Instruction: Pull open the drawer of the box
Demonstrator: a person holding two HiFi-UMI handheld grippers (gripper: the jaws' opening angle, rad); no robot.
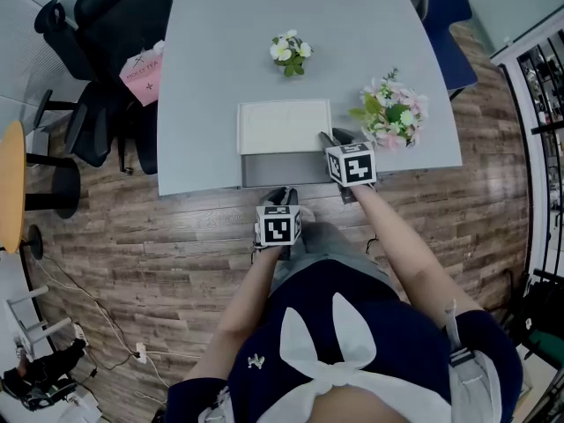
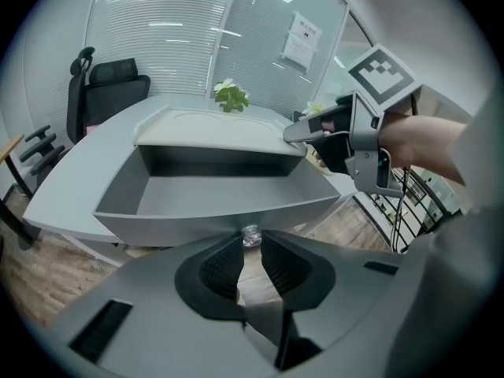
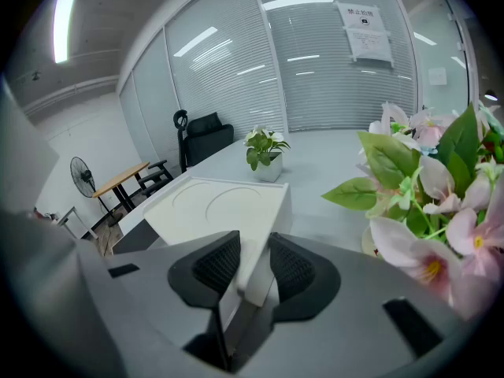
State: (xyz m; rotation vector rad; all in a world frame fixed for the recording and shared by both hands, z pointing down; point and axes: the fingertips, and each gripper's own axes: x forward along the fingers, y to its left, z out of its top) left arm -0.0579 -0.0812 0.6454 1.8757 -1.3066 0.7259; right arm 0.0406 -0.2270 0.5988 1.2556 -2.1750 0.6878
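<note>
Grey table [image 1: 211, 51] ahead of the left gripper [image 1: 282, 194], wood-plank floor [image 1: 176, 236] beneath it, black office chairs [image 1: 115, 25] well to its left, blue chair [image 1: 445, 11] beyond the right gripper [image 1: 339, 139], glass wall [image 3: 236, 69] with blinds farther ahead, strip light [image 3: 63, 14] overhead.

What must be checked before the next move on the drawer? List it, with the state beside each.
1. Left gripper shut on the knob of the drawer: ok.
2. Right gripper clamped on a front corner of the box: ok.
3. Drawer drawn out of the box: ok.
4. Drawer at its end stop: cannot tell.
5. Pink flowers clear of the right gripper: cannot tell, very close.
</note>
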